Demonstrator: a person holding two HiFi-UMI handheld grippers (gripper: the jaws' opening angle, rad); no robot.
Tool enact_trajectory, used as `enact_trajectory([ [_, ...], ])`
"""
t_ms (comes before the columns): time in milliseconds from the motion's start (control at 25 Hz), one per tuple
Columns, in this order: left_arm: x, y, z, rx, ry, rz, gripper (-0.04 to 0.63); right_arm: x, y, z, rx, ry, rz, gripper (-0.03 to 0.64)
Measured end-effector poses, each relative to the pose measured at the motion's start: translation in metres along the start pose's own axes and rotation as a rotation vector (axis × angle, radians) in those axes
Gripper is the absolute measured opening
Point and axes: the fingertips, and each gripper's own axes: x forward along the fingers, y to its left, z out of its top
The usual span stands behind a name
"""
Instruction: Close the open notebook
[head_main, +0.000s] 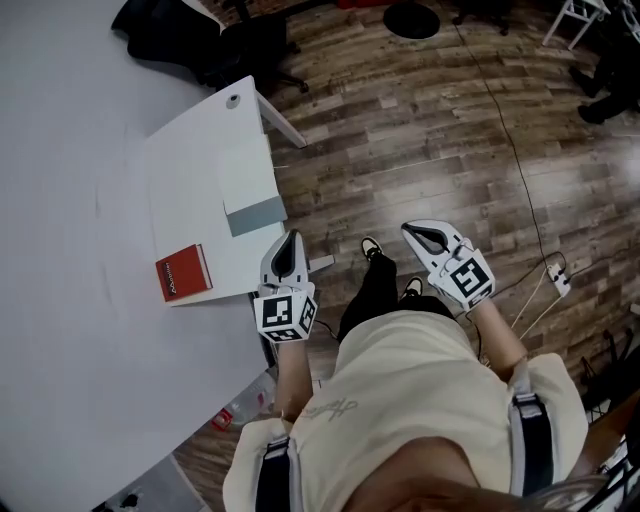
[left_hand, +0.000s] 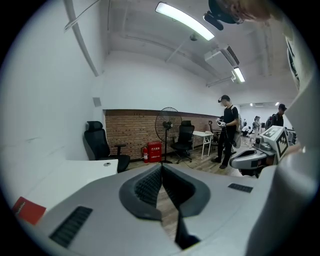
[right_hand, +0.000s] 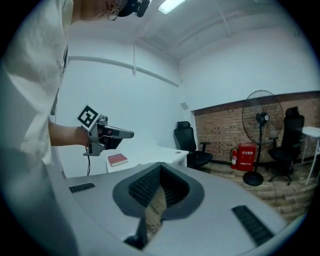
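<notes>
A closed red notebook (head_main: 184, 272) is seen centre left on the white desk (head_main: 190, 160), wooden floor (head_main: 420, 130) at right. Left gripper (head_main: 289, 240) and right gripper (head_main: 415, 232) are pressed together, empty.

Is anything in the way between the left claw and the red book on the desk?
Nothing visible: only bare desk lies between the left claw, near the desk's edge, and the red book.

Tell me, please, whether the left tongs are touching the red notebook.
Apart. The head view shows bare white table between the left tongs and the red notebook.
</notes>
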Motion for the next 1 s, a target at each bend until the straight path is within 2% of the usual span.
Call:
enact_trajectory([
  [120,0.040,0.021,0.009,-0.056,-0.015,-0.004,0.018,0.021,-0.022,0.022,0.010,-0.002,-0.011,0.008],
  [200,0.066,0.033,0.025,-0.065,-0.045,-0.014,0.018,0.036,-0.039,0.041,0.032,-0.034,-0.008,0.008],
  [440,0.106,0.065,0.047,0.040,-0.066,-0.051,0.018,0.091,-0.082,0.084,0.052,-0.094,-0.033,0.008],
  [520,0.116,0.090,0.043,0.042,-0.056,-0.033,0.018,0.118,-0.084,0.092,0.054,-0.112,-0.032,0.008],
  [720,0.122,0.141,0.029,-0.087,-0.039,0.033,0.018,0.169,-0.066,0.096,0.029,-0.059,0.047,0.008],
  [840,0.129,0.161,0.025,-0.100,-0.031,0.080,0.018,0.192,-0.065,0.103,-0.032,-0.034,0.104,0.008],
  [1000,0.137,0.178,0.022,-0.129,-0.024,0.139,0.018,0.220,-0.076,0.103,-0.029,-0.007,0.170,0.008],
])
